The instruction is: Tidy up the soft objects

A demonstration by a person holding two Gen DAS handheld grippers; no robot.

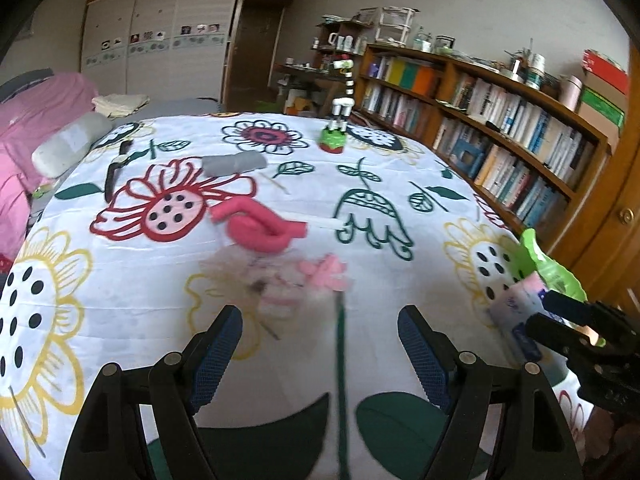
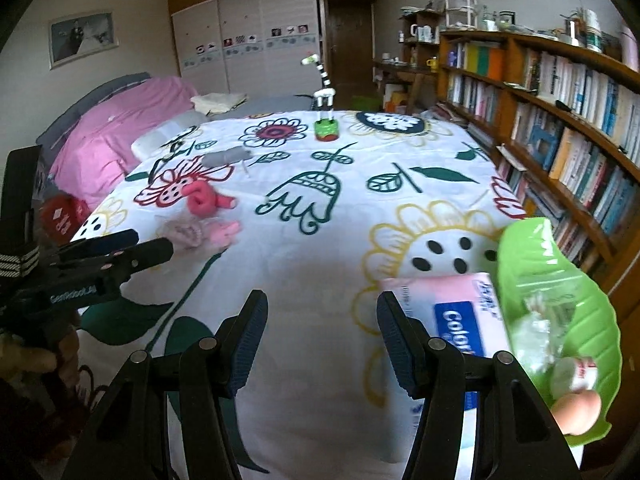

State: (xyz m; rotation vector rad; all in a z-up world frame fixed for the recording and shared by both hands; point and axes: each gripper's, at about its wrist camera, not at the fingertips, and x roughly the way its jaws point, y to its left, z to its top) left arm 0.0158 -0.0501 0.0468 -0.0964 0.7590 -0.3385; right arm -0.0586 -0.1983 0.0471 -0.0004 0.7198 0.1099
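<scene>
Near the left edge of the flower-print table point(image 1: 120, 320) lie a grey roll point(image 1: 234, 163), a coiled deep-pink sock point(image 1: 256, 226) nearer in, and a blurred pale-pink fluffy piece point(image 1: 320, 274) nearest of the three. The left gripper point(image 1: 320, 344) hangs just short of that fluffy piece with its fingers point(image 1: 218, 352) spread wide, touching nothing. The right gripper point(image 2: 322, 332) is likewise spread wide and holds nothing, over bare cloth near the front edge. Just right of its right finger lies a pink tissue pack point(image 2: 452, 300), touching a green leaf-shaped dish point(image 2: 560, 280) at the front right corner.
</scene>
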